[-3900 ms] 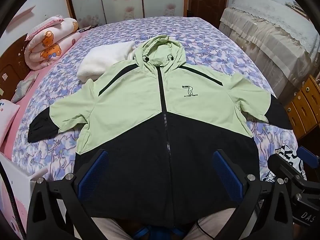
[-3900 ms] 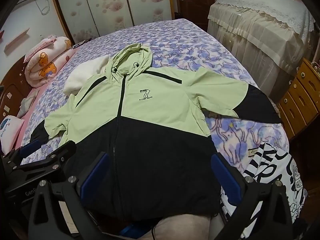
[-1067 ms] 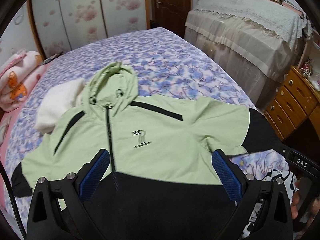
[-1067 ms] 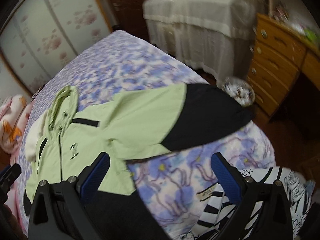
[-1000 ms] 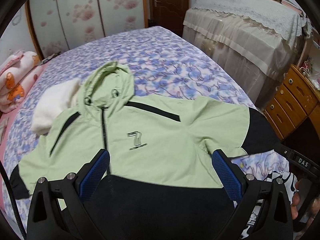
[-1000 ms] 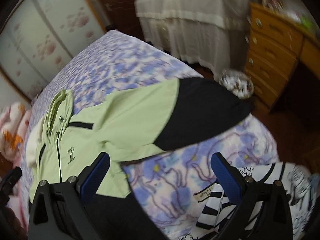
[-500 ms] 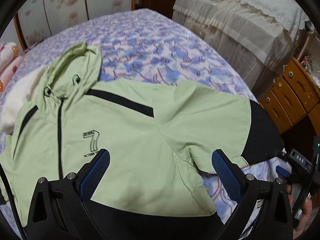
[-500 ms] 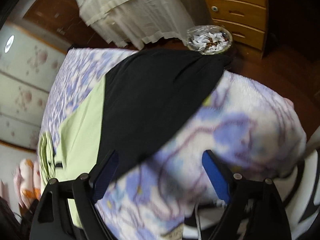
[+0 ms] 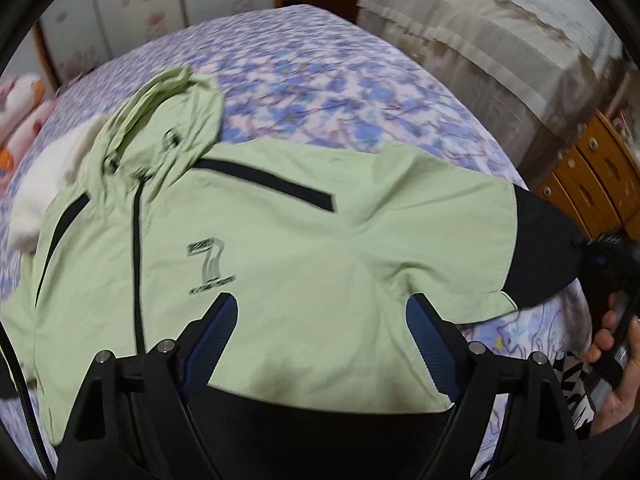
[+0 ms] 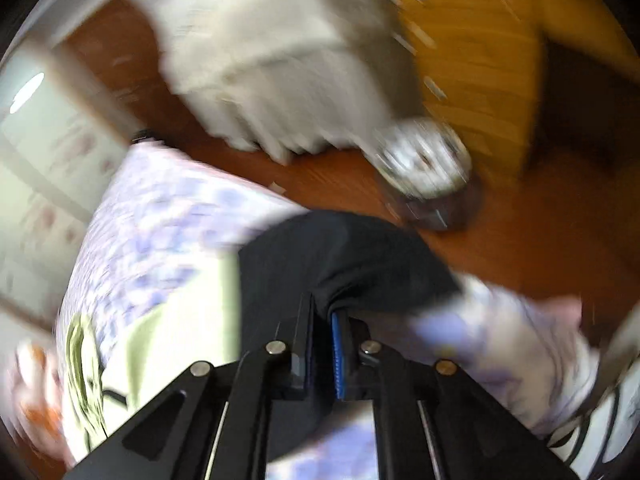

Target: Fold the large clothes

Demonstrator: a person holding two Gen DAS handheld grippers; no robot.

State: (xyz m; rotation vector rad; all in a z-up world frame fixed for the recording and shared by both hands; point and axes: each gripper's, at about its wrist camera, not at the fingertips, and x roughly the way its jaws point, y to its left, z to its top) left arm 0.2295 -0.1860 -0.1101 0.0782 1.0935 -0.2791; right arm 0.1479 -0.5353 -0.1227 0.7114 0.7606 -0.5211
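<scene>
A light green and black hooded jacket (image 9: 304, 240) lies face up on the bed, zipped, hood towards the far side. My left gripper (image 9: 320, 320) is open and empty, hovering over the jacket's chest. The jacket's right sleeve ends in a black cuff (image 9: 540, 256) at the bed's right edge. My right gripper (image 10: 322, 316) is shut on that black sleeve end (image 10: 340, 256); it also shows in the left wrist view (image 9: 600, 256), held by a hand. The right wrist view is motion-blurred.
The bed has a purple floral cover (image 9: 320, 76). A white folded cloth (image 9: 48, 184) lies by the hood. A covered table (image 9: 500, 40) and wooden drawers (image 9: 592, 188) stand right of the bed. A basket of scraps (image 10: 424, 160) sits on the wooden floor.
My right gripper has dropped to the sleeve end and shut on the black cuff. My left gripper has moved forward over the jacket's chest, still open.
</scene>
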